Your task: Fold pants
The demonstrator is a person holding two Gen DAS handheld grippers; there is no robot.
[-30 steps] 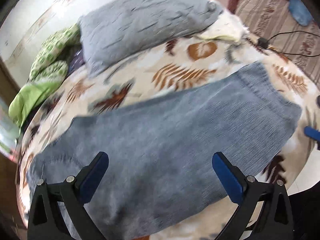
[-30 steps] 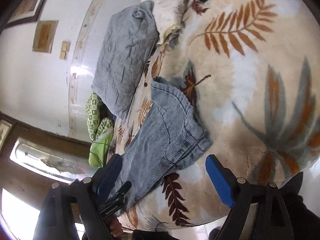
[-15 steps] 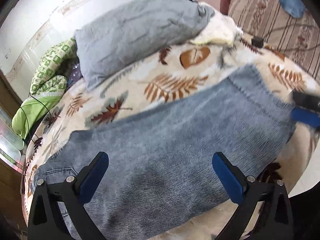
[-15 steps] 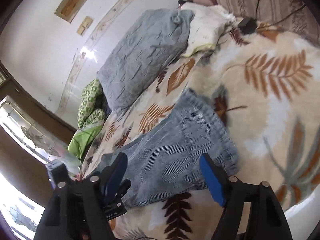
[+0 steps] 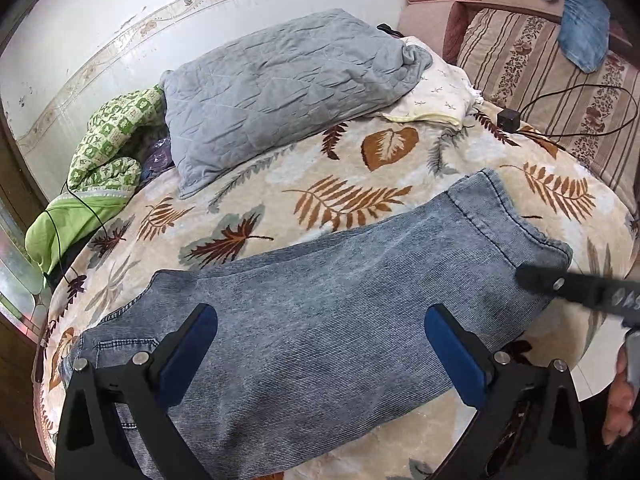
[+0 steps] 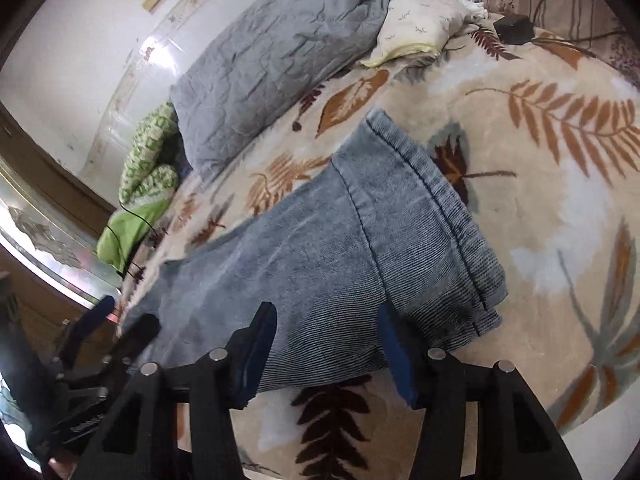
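Blue-grey jeans (image 5: 320, 320) lie flat across the leaf-print blanket (image 5: 348, 196), folded lengthwise, hems to the right, waist to the left. My left gripper (image 5: 320, 344) is open and empty above the middle of the legs. My right gripper (image 6: 326, 352) is open over the near edge of the jeans (image 6: 340, 248) close to the hem end. One of its fingers (image 5: 560, 282) shows in the left wrist view by the hem. The left gripper (image 6: 116, 328) shows at the left of the right wrist view.
A grey quilted pillow (image 5: 280, 80) and a cream pillow (image 5: 436, 96) lie at the back of the bed. A green patterned cloth (image 5: 104, 160) sits at the left. A black charger with cable (image 5: 508, 118) lies near a striped sofa (image 5: 540, 60).
The right gripper has come in from the bed's edge over the hem end of the jeans, its jaws narrower. The left gripper pulled back and up slightly. The jeans have not moved.
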